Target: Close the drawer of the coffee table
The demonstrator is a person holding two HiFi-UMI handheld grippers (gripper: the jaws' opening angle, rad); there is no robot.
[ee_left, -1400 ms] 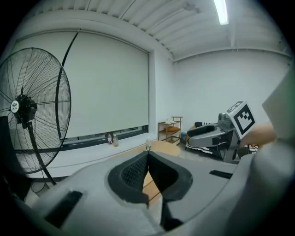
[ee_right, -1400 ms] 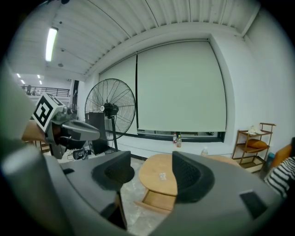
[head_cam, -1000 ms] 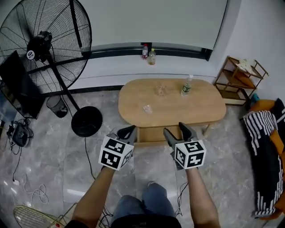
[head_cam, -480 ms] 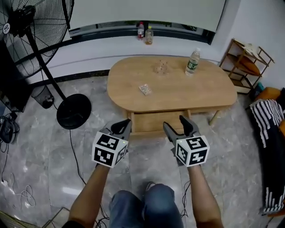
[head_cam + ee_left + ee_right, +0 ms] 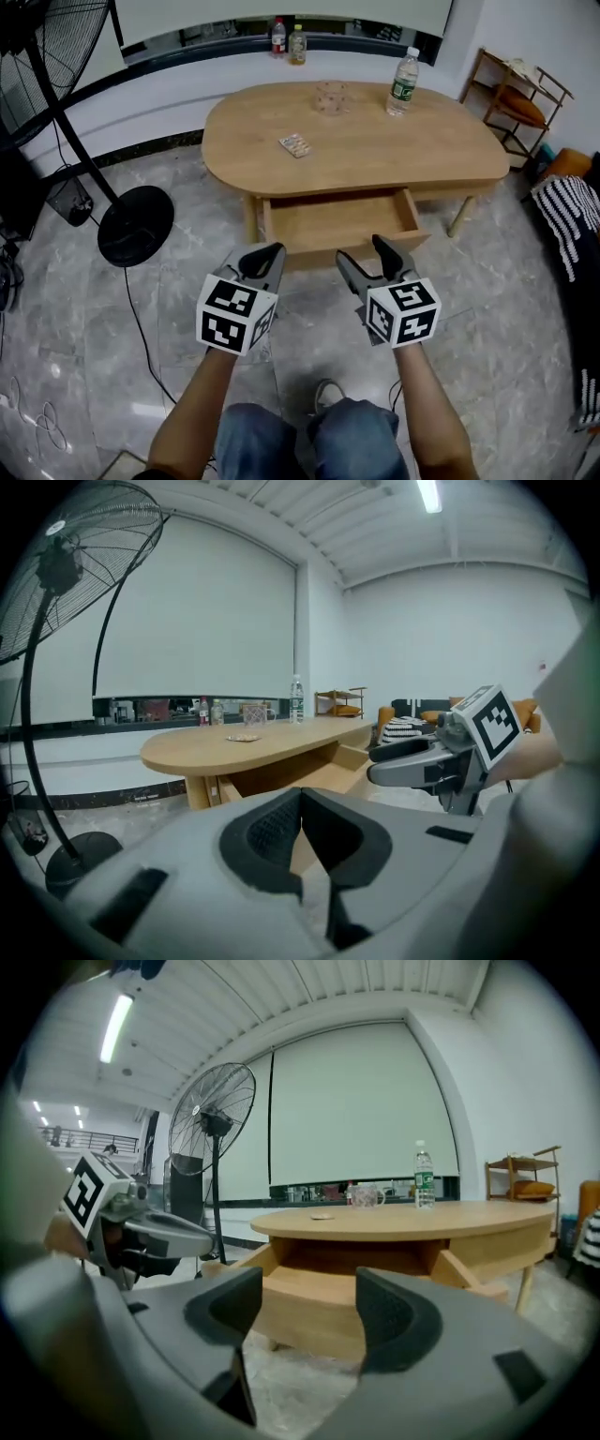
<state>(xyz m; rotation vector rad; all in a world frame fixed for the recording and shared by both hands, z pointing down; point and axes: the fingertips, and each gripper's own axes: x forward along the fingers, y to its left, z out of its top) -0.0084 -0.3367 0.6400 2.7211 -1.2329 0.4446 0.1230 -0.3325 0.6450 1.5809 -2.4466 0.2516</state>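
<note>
— Checking with you before I go in: where do you see the drawer [image 5: 342, 221]?

— Pulled well out from under the top of the coffee table [image 5: 375, 141], on the side facing you. Its floor looks bare, so I'd call it empty. Both grippers hang in front of it, apart from it, touching nothing.

— Agreed. My left gripper [image 5: 265, 255] has its pads pressed together with nothing in them. On my right gripper [image 5: 367, 251] the jaws stand apart and are opening a little wider, and only air sits between them. How do you think the drawer handles?

— It's a stiff wooden box and probably light with nothing in it. It should slide straight in under a steady push. I don't see a knob or handle from here.

— Then I won't grip it at all. I'll lay the jaws flat against the front panel [image 5: 306, 1321] and push. I judge the middle is the best spot, or one gripper on each side of the middle, so the box doesn't twist and bind in its runners.

— The panel looks smooth, so the pads may skid. Push square to it.

— And gently. The table stands on a polished stone floor [image 5: 309, 309], and a hard shove could shift it or tip the water bottle [image 5: 403, 81] on top.
</note>
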